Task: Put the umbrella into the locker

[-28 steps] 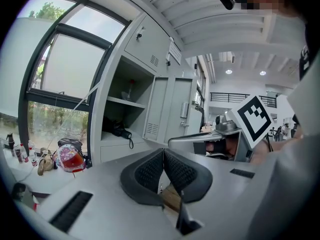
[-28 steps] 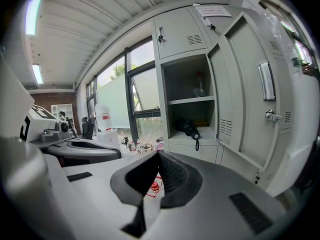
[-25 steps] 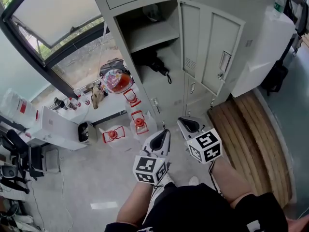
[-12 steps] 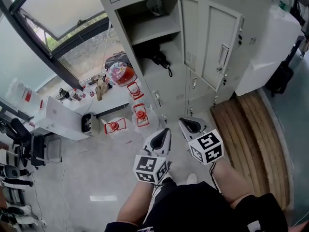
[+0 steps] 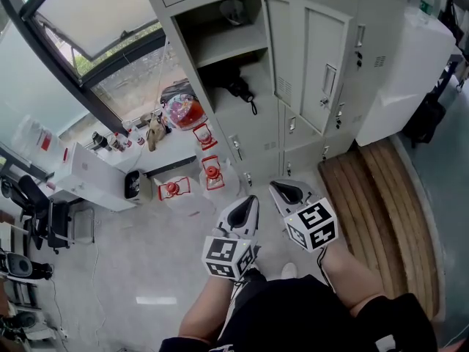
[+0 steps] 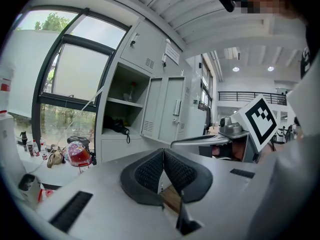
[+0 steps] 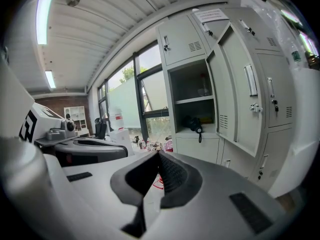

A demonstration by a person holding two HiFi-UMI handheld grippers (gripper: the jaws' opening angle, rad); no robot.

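Black umbrella (image 5: 236, 88) sits far off on the open locker's (image 5: 229, 44) lower shelf as the person shifts slightly, left gripper (image 5: 249, 202) and right gripper (image 5: 282, 189) staying clenched and empty, so stowing looks done.

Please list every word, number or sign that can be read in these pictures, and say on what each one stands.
No text can be read in any view.
Notice on the locker: print too blurred to read.
Bottle label: too small to read.
Marker cubes: black-and-white patterns only, no letters.
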